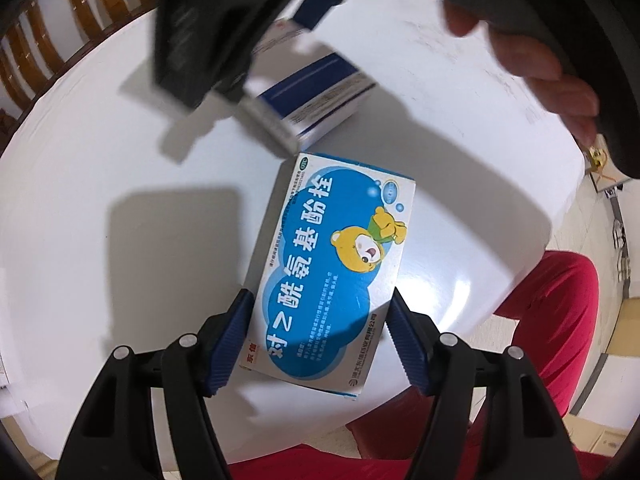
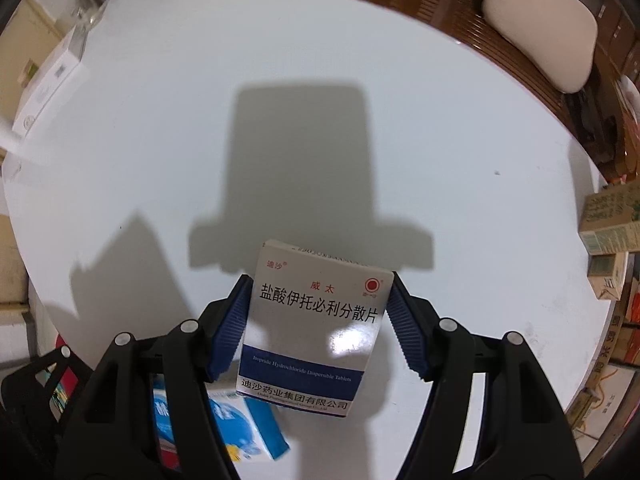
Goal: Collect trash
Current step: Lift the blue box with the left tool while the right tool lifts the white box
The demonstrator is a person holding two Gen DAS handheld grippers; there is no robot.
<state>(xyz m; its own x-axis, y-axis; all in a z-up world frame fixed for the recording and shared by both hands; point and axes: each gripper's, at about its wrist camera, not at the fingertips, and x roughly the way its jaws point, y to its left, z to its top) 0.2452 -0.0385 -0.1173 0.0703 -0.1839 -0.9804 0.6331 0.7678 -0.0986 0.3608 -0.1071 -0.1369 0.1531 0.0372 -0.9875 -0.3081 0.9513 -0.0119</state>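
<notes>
My left gripper [image 1: 320, 334] pinches a flat cardboard box [image 1: 332, 268] with a blue cloud print and a yellow bear. Its ribbed blue pads [image 1: 230, 344] press on both long sides. The box is at the near edge of the tabletop [image 1: 100, 200], and I cannot tell if it is lifted.

My right gripper [image 2: 318, 330] pinches a shiny white and dark blue box [image 2: 316, 320], held up over the near edge of the tabletop.

The tabletop is round, white, smooth and a bit glossy. Past the far edge are brown wooden chairs [image 2: 500, 40] and a cream cushion [image 2: 548, 28].
</notes>
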